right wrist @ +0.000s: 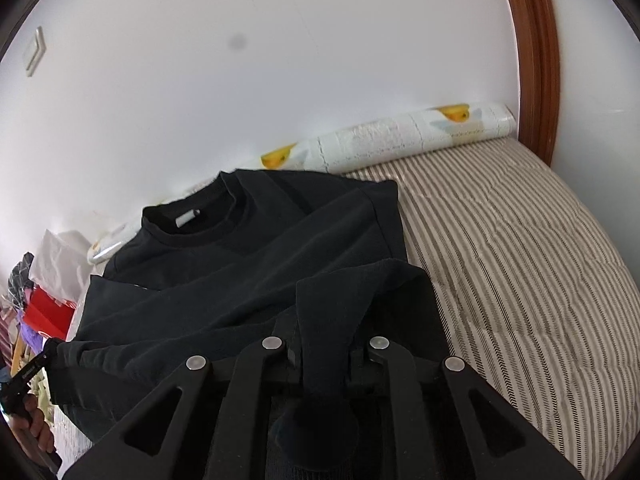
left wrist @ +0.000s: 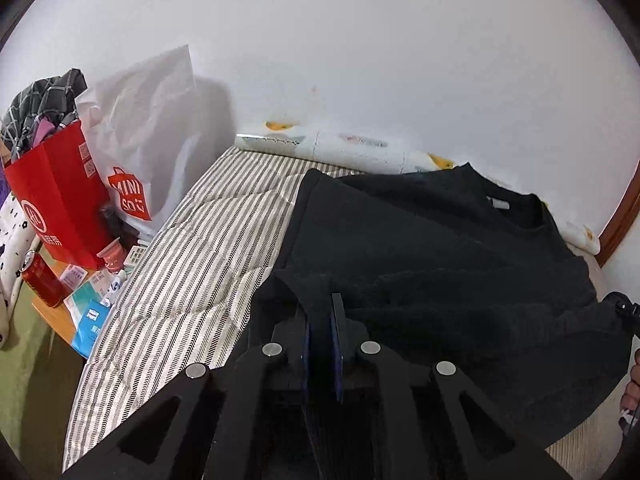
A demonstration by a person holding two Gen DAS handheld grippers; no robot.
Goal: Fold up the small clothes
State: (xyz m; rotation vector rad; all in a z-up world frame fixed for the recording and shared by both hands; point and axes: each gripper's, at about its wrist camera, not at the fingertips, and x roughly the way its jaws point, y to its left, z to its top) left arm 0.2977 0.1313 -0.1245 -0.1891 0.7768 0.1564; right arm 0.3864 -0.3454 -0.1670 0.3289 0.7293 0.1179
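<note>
Black sweatshirt [right wrist: 256, 248] centre frame on striped bed [right wrist: 520, 264]; my right gripper [right wrist: 326, 344] pinches hem, left gripper [left wrist: 322, 320] nr closed w/ cloth between—risk: thin bite slips, fold skews.

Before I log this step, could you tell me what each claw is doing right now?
Left claw: nearly shut, pinching the sweater hem.
Right claw: nearly shut, sweater fabric clamped between its fingers.

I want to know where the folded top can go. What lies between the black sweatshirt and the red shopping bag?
In the left wrist view, only bare striped bedding lies between the black sweatshirt and the red shopping bag.
</note>
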